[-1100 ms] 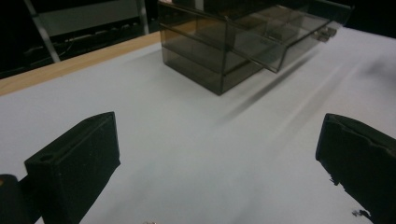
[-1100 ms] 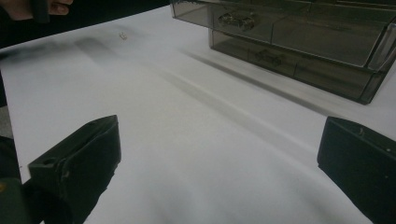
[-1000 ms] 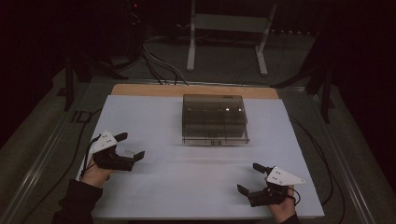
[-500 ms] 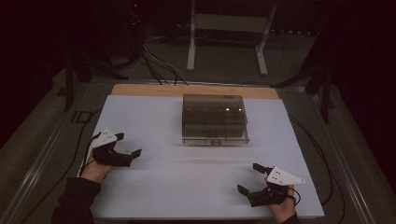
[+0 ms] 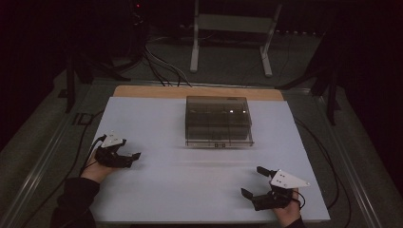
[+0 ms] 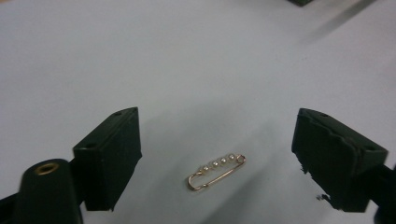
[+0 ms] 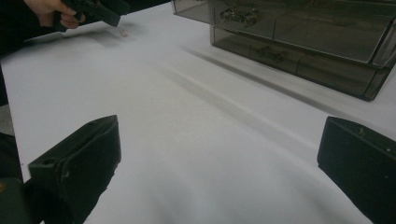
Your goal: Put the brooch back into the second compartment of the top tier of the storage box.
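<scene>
The white table point(image 5: 199, 190) carries a smoked-plastic drawer organiser point(image 5: 217, 121) at its far centre, drawers shut. The right gripper point(image 5: 254, 183) rests at the near right corner, jaws wide apart and empty. The left gripper point(image 5: 134, 157) is at the near left edge, jaws apart with nothing pressed between them. A gold safety-pin brooch point(image 6: 217, 171) set with small pale stones lies flat on the table between those jaws, touching neither.

Assessment: the brooch is very light, thin, rigid wire, likely slippery and easily skidded or bent. Best taken across its long bar, with the jaws low on the table.

Against the earlier frames, the left gripper has come down towards the table and its jaws have just been closing around the brooch; the right gripper is unchanged.
</scene>
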Available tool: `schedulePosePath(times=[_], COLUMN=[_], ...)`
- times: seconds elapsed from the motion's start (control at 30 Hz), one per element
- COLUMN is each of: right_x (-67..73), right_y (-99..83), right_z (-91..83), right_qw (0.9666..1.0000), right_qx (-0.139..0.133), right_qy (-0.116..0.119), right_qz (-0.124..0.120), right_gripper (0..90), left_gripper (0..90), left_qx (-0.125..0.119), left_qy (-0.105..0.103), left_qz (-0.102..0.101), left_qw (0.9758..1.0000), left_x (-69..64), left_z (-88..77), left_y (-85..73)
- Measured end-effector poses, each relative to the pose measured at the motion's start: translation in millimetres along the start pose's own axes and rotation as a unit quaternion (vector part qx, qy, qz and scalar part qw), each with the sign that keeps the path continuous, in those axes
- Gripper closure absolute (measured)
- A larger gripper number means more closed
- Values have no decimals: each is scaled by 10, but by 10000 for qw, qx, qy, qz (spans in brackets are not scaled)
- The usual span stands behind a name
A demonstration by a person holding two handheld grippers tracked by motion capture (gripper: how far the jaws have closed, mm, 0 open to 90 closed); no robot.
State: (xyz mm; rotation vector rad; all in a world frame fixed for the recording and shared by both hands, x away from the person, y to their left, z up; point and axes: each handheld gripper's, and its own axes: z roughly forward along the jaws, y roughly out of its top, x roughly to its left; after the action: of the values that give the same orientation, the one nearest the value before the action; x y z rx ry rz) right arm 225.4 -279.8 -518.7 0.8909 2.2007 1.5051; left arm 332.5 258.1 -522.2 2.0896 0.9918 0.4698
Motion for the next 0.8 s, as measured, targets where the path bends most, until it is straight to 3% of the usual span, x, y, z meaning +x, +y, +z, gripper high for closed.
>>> schedulePosePath(times=[0.07, 0.27, 0.37, 0.63, 0.8], right_x=[3, 2, -7, -5, -8], right_y=[1, -1, -3, -4, -4], right_z=[-2, -1, 2, 0, 1], right_qw=[10000, 10000, 10000, 10000, 10000], right_qx=[-8, 11, 15, 15, 14], right_qy=[-1, -5, -7, -25, -24], right_qz=[-15, -7, 8, 3, 10], right_gripper=[0, 0, 0, 0, 0], left_gripper=[238, 359, 431, 608, 719], left_qx=[78, 349, 443, 339, 387], left_qy=[14, -122, -87, -304, -310], left_qz=[80, 32, 83, 267, 158], left_qw=[9999, 9993, 9989, 9986, 9986], left_x=[-1, 33, 37, 62, 86], left_z=[20, 87, 118, 114, 100], left_y=[-4, -29, -39, -61, -60])
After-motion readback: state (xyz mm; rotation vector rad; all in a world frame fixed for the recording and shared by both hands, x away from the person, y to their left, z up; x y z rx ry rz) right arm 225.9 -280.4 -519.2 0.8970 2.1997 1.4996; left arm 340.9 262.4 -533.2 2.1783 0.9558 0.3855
